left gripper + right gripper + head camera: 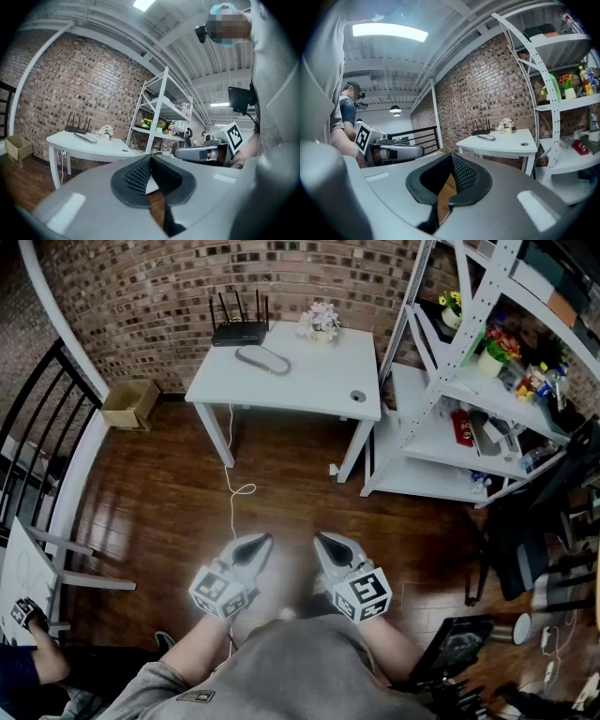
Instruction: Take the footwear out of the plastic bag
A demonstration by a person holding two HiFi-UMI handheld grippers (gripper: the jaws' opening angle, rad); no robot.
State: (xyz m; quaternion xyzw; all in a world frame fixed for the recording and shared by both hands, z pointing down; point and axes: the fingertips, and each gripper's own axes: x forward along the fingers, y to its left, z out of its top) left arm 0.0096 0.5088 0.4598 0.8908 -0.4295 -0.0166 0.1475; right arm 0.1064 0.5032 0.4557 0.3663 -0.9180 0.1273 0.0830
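1. Grey left gripper [251, 547] and right gripper [330, 546] are both clenched on nothing, side by side above the wooden floor [281, 474].
2. Far ahead stands a white table [300, 381], with metal shelving [441, 418] to its right.
3. Only the head view shows the cardboard box [129, 404] far left. The right gripper view shows a second person [347, 110] standing.
4. Where the plastic bag and footwear lie cannot be told.

The person wears a grey shirt [300, 671] with short sleeves. The left gripper [251, 547] and the right gripper [328, 545] have smooth grey shells with pointed tips. Each one has a white cube [222, 592] with black square marks. The fingers [138, 176] have dark pads with tiny dots.
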